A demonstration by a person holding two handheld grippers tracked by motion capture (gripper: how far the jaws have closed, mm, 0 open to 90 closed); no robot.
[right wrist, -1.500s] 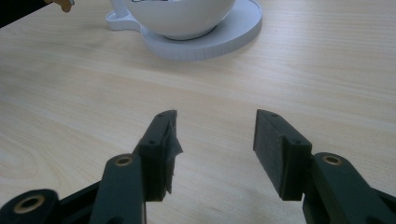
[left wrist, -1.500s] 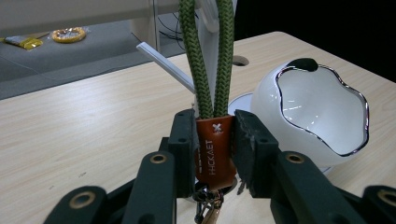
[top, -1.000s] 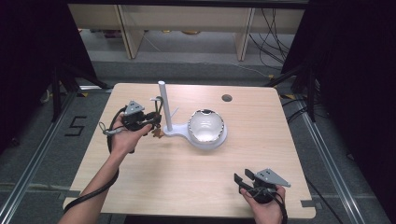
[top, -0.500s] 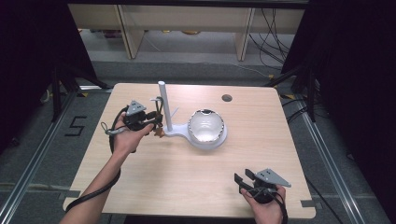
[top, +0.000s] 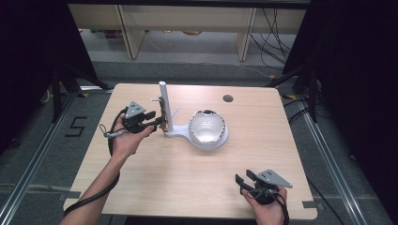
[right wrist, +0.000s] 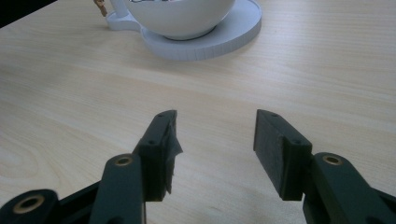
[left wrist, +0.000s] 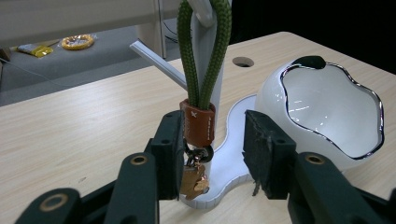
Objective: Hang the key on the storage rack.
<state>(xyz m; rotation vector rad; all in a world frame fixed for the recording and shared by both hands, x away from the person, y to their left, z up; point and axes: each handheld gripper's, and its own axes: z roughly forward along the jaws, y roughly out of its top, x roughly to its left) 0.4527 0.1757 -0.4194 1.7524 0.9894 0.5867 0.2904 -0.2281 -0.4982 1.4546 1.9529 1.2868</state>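
Note:
A white stand has a tall post (top: 164, 105) and a white bowl (top: 206, 126) with a chrome rim on its flat base (left wrist: 233, 121). A green cord loop (left wrist: 205, 60) hangs from a hook on the post, with a brown leather band (left wrist: 198, 123) and brass keys (left wrist: 194, 177) below it. My left gripper (top: 157, 121) is open with its jaws on either side of the band (left wrist: 215, 144); the left jaw is close against the band and the right jaw stands apart. My right gripper (top: 243, 180) is open over bare wood near the table's front right (right wrist: 215, 140).
The wooden table (top: 141, 187) has a round cable hole (top: 228, 98) at the back. A thin white arm (left wrist: 159, 58) sticks out from the post. Dark floor, metal rails and shelving legs surround the table.

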